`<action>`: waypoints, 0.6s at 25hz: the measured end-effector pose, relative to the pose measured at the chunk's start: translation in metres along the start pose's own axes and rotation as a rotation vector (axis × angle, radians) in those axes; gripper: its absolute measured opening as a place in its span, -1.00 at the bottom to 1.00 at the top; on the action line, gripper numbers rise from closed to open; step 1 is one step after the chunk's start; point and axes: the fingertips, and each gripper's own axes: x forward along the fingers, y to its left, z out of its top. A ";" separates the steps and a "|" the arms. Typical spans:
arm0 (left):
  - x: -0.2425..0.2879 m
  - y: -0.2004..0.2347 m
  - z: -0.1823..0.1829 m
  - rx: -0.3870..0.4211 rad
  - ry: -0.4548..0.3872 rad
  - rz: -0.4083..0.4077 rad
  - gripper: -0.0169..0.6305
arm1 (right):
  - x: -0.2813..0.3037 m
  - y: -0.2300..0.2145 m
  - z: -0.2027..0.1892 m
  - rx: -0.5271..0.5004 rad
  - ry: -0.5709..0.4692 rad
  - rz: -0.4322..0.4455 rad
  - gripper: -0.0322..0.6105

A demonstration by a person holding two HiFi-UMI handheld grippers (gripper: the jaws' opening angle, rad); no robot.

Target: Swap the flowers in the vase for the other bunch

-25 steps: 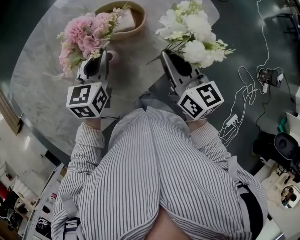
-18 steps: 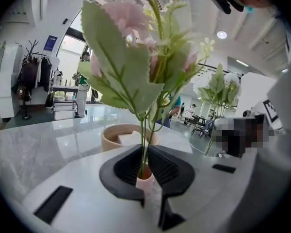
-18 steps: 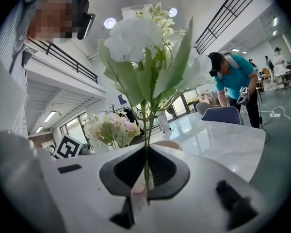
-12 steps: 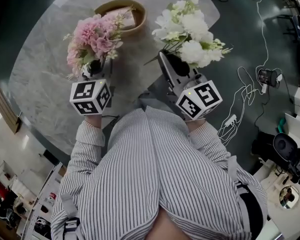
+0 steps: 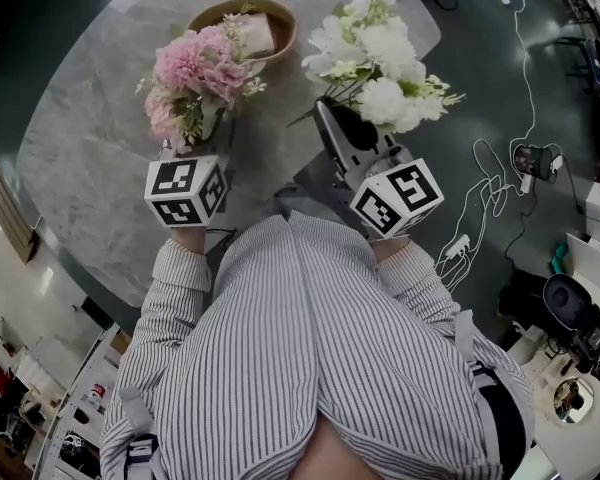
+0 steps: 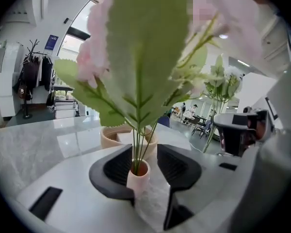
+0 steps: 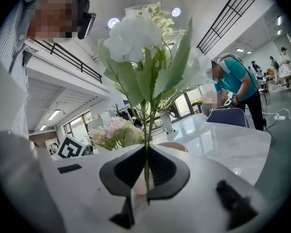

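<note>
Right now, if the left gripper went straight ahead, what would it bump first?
Most likely the little pink vase holding the pink flowers. It already stands between the opening jaws of the left gripper. Behind it comes the wooden bowl.

The head camera looks steeply down over the person's striped shirt [image 5: 310,348] onto the marble table [image 5: 90,158] from well above. The left gripper [image 6: 145,166] carries a camera low behind its opening jaws, the vase [image 6: 137,176] between them, facing across the table with the pink flowers [image 6: 94,52] very near. The camera on the right gripper [image 7: 145,171] looks along its closed jaws, the white flowers [image 7: 133,35] close ahead. All three views share the wooden bowl [image 5: 280,28] and the pink flowers.
</note>
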 end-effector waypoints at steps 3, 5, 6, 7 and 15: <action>0.001 -0.002 0.002 -0.009 -0.009 0.008 -0.44 | 0.001 -0.002 0.005 -0.007 -0.013 0.017 -0.81; 0.000 -0.005 0.006 -0.020 -0.016 0.017 -0.41 | 0.001 -0.003 0.011 -0.016 -0.019 0.030 -0.81; -0.001 -0.007 0.009 -0.022 -0.019 0.021 -0.40 | 0.000 -0.003 0.015 -0.021 -0.021 0.037 -0.81; -0.003 -0.009 0.011 -0.022 -0.021 0.026 -0.38 | 0.000 -0.002 0.018 -0.026 -0.023 0.045 -0.81; -0.028 -0.010 0.020 -0.043 -0.068 0.067 -0.36 | 0.008 0.019 0.032 -0.068 -0.021 0.122 -0.81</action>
